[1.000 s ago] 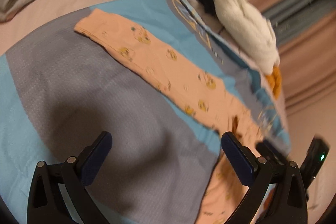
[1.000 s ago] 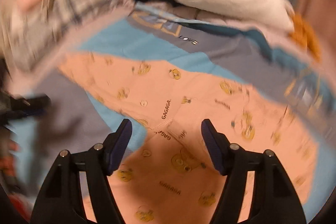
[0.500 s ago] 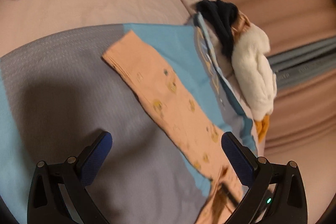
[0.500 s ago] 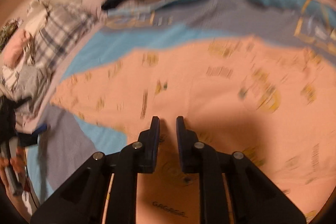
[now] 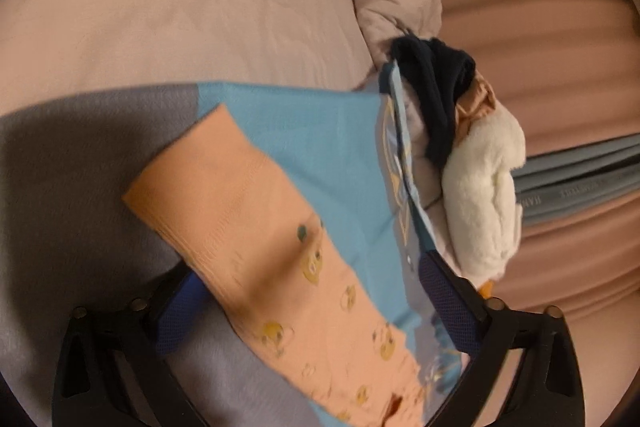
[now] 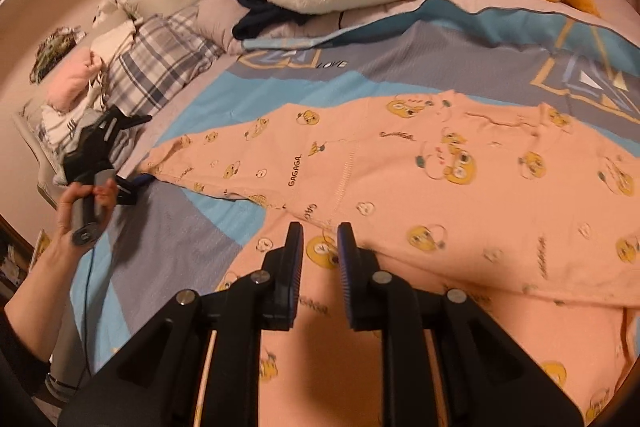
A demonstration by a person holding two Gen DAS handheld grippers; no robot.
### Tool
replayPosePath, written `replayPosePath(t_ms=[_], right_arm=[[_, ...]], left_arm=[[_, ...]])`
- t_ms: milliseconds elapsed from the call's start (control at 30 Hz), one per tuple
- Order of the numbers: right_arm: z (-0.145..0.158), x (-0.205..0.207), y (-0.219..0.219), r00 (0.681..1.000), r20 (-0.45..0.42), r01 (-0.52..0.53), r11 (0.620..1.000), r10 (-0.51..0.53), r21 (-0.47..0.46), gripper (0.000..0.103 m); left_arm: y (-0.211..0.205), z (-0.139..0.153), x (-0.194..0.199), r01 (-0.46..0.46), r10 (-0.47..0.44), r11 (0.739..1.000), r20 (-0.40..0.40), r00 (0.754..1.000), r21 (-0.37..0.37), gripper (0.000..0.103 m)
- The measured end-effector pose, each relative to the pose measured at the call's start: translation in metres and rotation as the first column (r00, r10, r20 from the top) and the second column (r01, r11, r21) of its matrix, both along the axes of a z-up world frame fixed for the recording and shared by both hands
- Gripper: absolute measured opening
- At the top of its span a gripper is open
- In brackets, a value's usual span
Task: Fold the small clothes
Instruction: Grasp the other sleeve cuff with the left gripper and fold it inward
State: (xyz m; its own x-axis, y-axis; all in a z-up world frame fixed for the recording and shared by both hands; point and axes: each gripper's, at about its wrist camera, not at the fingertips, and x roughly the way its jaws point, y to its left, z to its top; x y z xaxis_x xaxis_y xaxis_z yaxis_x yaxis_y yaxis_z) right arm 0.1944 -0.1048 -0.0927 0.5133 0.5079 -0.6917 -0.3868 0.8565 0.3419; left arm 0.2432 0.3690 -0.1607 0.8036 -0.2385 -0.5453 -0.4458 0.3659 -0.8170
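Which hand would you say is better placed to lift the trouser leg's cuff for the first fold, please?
Left, probably. The left tool has been closing and straddles the peach trousers at the leg's cuff. The right tool, nearly closed, sits at the crotch, far from that cuff.

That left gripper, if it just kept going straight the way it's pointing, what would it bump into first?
Most likely the peach trouser leg. The left gripper points down at the bed with its fingers wide either side of the leg's end, which already lies between them. Under it is the blue and grey blanket. Depth is hard to judge here.

Left tongs (image 5: 312, 291) closing wide; right tongs (image 6: 320, 259) nearly shut
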Motion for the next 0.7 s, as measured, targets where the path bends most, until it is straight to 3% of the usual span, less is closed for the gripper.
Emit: replayPosePath(t_ms=[100,200,233,267,367,467,600,700], right_arm=[[0.003,-0.008,-0.009,0.999,0.007,0.032,0.999,-0.032,0.016,0.020],[0.005,-0.016,-0.018,0.999,0.021,0.049,0.999,-0.049,0.009,0.021],[0.006,-0.018,-0.020,0.998,0.022,0.054,0.998,-0.054,0.010,0.021],[0.007,-0.021,-0.023,0.998,0.022,0.058,0.998,-0.058,0.011,0.021],[0.007,-0.028,-0.031,0.997,0.021,0.077,0.997,-0.077,-0.001,0.022],[0.007,-0.034,-0.042,0.996,0.019,0.092,0.996,-0.092,-0.003,0.023],[0.007,-0.040,-0.060,0.991,0.002,0.135,0.991,-0.135,0.017,0.023],[0.009,-0.046,-0.075,0.984,-0.005,0.177,0.983,-0.177,0.043,0.023]], left_arm=[[0.002,-0.007,0.000,-0.025,0.024,1.000,-0.027,0.999,-0.004,0.054],[0.005,-0.019,-0.004,-0.039,0.037,0.998,-0.035,0.999,-0.052,0.013],[0.006,-0.021,-0.006,-0.047,0.045,0.997,-0.044,0.998,-0.056,0.008],[0.006,-0.020,-0.007,-0.048,0.046,0.998,-0.052,0.998,-0.043,0.004],[-0.006,0.005,-0.006,-0.012,0.018,0.996,-0.058,0.998,0.093,0.001],[-0.031,0.047,-0.002,0.050,-0.046,0.969,-0.021,0.999,0.241,0.001],[-0.088,0.103,0.008,0.157,-0.181,0.905,0.025,0.983,0.395,0.001],[-0.145,0.131,0.018,0.252,-0.301,0.845,0.030,0.953,0.471,0.001]])
